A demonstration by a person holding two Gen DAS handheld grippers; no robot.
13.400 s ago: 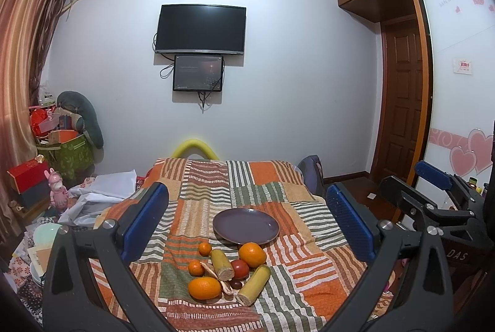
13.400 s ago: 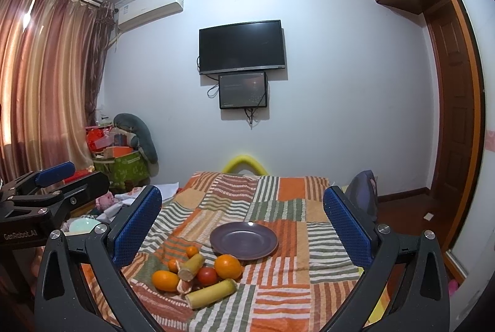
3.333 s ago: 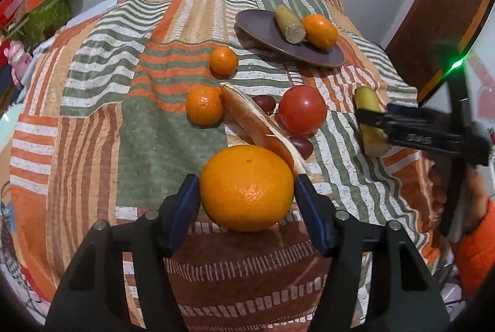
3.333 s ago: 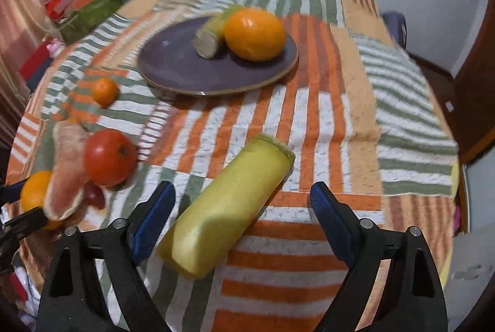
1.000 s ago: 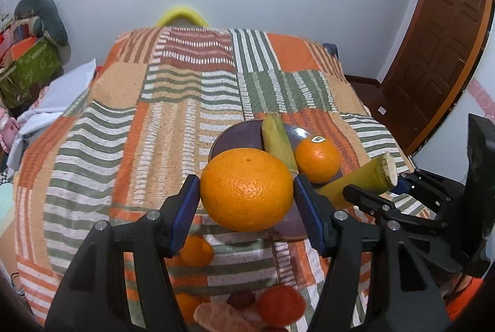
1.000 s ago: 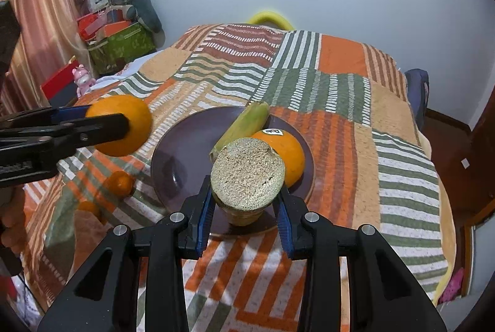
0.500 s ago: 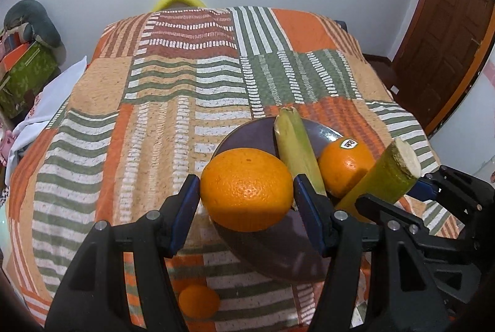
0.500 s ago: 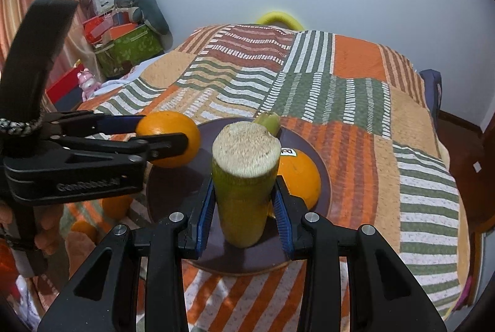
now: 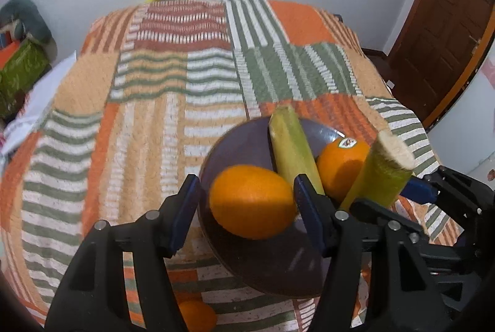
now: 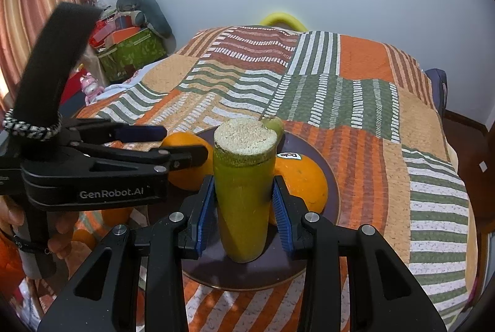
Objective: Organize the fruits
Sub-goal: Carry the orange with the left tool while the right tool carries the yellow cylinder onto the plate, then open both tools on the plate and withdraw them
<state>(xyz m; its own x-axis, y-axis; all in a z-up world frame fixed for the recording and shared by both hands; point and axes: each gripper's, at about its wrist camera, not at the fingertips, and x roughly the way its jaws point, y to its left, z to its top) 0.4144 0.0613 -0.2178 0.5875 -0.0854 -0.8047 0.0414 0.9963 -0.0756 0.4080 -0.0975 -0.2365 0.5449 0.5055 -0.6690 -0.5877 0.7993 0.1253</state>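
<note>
A dark purple plate [image 9: 247,143] [image 10: 332,177] sits on the striped quilt and holds a sugarcane piece [image 9: 290,149] and a stickered orange [image 9: 340,165] [image 10: 301,180]. My left gripper [image 9: 247,205] has opened a little around a large orange [image 9: 252,202] [image 10: 185,162] that sits low over the plate's left part; a gap shows beside the left pad. My right gripper [image 10: 243,208] is shut on a second sugarcane piece [image 10: 244,186] [image 9: 383,171], holding it tilted upward over the plate's near right side.
The striped quilt [image 9: 173,78] covers the bed. A small orange [image 9: 198,316] lies on it near the front edge, with more fruit low left in the right wrist view [image 10: 83,236]. A wooden door [image 9: 445,23] stands right; boxes and toys [image 10: 130,47] sit left.
Both grippers moved forward and down over the plate. The left jaws have spread slightly, leaving the large orange off-centre toward the right pad. The sugarcane stays gripped in the right.
</note>
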